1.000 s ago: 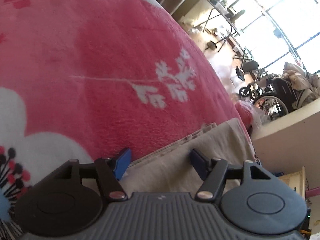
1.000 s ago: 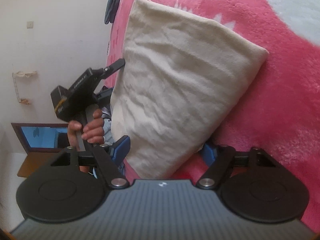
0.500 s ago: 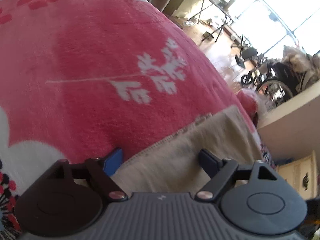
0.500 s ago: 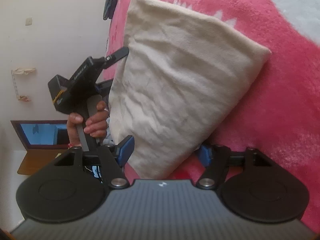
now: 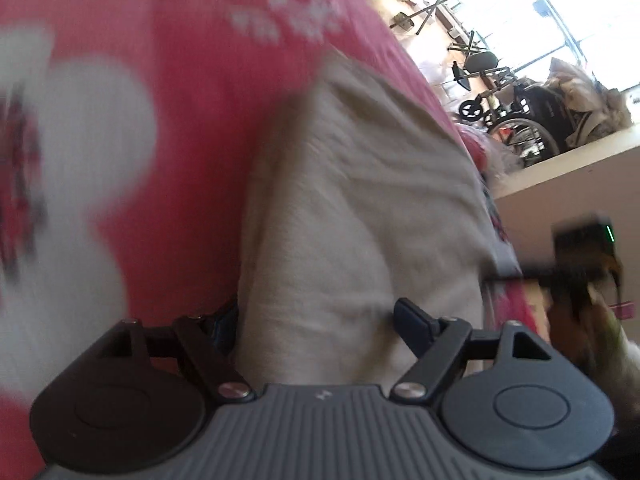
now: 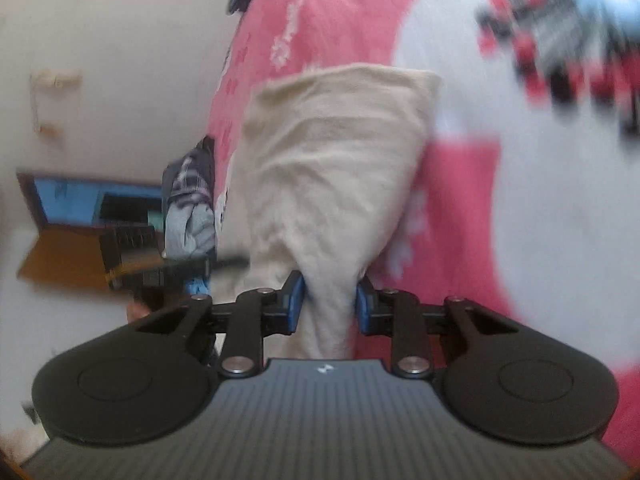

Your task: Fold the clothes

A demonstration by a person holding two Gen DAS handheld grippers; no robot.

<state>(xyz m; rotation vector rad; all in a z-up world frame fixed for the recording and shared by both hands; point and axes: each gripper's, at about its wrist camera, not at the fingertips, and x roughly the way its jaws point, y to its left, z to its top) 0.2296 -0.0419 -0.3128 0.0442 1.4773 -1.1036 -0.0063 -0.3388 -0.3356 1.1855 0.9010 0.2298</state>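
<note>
- Right gripper [image 6: 329, 304] was closing; its blue pads pinched a bunched beige garment [image 6: 336, 184].
- Left gripper [image 5: 320, 320] stood wide, closing slightly, garment [image 5: 360, 216] between; contact unclear.
- Pink blanket [image 5: 192, 92] behind was blurred.

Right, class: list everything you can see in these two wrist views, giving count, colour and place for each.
Folded garment: one, beige, on the blanket, bunched between both grippers.
Blanket: one, pink with white flowers, under the garment.
Laptop: one, blue screen lit, left of the bed.
Wheelchair: one, dark, by the bright windows.
Checked cloth: one, dark and white, at the bed's edge.
Left gripper: black with blue pads, jaws closing, garment between them.
Right gripper: black with blue pads, jaws closing on a pinched garment corner.
</note>
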